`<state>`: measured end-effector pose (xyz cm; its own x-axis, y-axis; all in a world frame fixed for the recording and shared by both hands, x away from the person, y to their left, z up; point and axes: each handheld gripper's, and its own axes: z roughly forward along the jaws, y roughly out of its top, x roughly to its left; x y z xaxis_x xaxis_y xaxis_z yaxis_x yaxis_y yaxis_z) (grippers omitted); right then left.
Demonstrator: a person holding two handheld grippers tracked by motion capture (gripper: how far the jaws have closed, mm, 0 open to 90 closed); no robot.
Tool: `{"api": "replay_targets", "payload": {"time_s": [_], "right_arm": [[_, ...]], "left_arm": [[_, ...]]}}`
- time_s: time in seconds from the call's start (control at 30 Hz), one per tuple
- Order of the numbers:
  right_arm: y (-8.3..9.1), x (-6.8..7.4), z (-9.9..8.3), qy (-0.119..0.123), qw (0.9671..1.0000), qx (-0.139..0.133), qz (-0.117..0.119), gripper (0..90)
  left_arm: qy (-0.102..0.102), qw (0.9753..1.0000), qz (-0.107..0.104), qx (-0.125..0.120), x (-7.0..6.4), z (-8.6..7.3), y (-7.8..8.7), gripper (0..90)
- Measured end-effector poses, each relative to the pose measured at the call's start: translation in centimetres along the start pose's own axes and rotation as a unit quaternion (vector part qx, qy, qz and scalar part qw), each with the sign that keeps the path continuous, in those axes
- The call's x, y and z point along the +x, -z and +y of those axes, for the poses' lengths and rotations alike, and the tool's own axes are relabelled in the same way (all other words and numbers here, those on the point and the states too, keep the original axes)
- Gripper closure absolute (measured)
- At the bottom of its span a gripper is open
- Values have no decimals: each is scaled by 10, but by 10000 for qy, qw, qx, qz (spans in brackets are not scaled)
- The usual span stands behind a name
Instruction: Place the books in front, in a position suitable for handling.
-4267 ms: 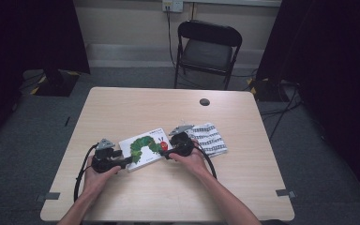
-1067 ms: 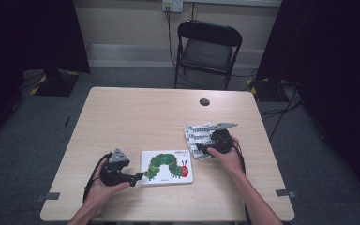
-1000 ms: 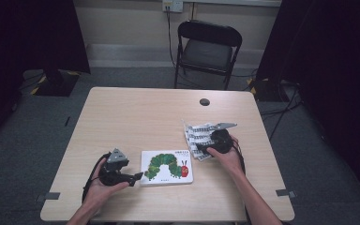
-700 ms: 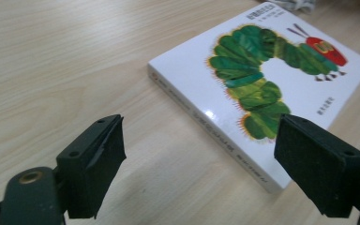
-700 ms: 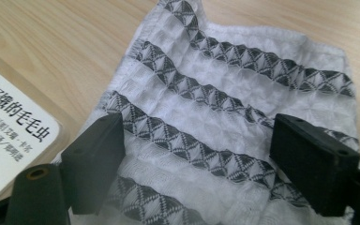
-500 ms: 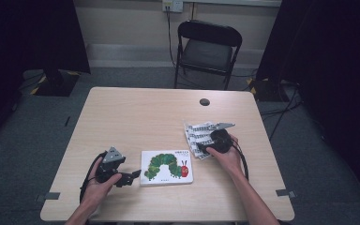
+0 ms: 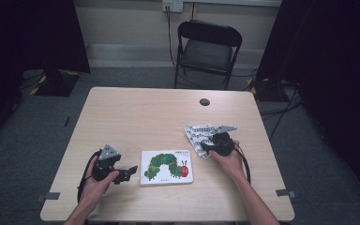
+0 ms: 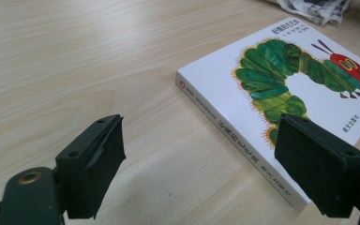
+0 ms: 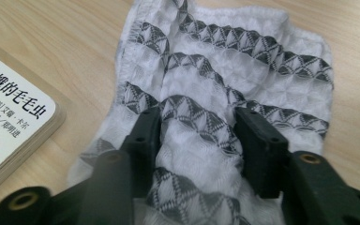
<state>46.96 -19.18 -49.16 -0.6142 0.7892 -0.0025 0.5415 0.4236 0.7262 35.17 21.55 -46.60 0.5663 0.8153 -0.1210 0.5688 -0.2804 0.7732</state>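
You're at a wood table (image 7: 136, 112), seen from above, w/ a gripper in each hand. The book (image 7: 166, 167), white cover w/ a green caterpillar, lies flat near the table's near edge, about centre. The cloth (image 7: 199, 136), white w/ grey zigzag bands, lies rumpled just right of and a bit beyond the book, close to its far right corner; whether they touch I can't tell. Your left gripper (image 7: 127, 171) sits left of the book, apart from it, jaws spread wide and holding nothing; in the left gripper view (image 8: 201, 168) the book's spine edge (image 8: 236, 140) runs diagonally between the two jaws, and the right-hand jaw overlaps the cover's near corner. Your right gripper (image 7: 205, 146) rests on the cloth's near part; in the right gripper view (image 9: 198, 140) the jaws are part open, pressed down into the cloth (image 9: 243, 61) w/ a ridge of fabric bunched between them, not yet pinched. Step in hand, by my read: taking hold of the cloth w/ the right, while the left lines up on the book. Next move prob. calls for closing the right jaws on that ridge before lifting, so the fabric doesn't slip out. For the left, you'd need to slide right and get one jaw under the spine edge; the book lies flush on the table, so that's the tricky bit.
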Motion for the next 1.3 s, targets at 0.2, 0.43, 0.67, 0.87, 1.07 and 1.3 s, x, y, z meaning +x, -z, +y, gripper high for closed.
{"api": "replay_targets", "payload": {"time_s": [0.2, 0.43, 0.67, 0.87, 1.07, 1.3], "right_arm": [[3, -5, -1, -52, 10000, 10, 71, 714], [4, -7, -3, -180, 9998, -43, 86, 803], [5, -14, 3, -218, 9996, 54, 147, 809], [11, -18, 5, -318, 9992, -132, 198, 809], [17, -14, 9, -301, 9989, -232, 269, 809], [28, -8, 16, -259, 9980, -454, 356, 809]], "left_arm": [[-33, 9999, -56, 87, 2, 0, -3, 159], [-86, 9999, -125, -10, 2, 2, -1, 158], [-158, 9997, -186, 16, 5, 1, -4, 158], [90, 9999, 94, -27, 13, -1, -1, 158], [191, 9996, 176, -72, 18, -4, 4, 158], [197, 9997, 147, -30, 15, -3, 1, 158]]}}
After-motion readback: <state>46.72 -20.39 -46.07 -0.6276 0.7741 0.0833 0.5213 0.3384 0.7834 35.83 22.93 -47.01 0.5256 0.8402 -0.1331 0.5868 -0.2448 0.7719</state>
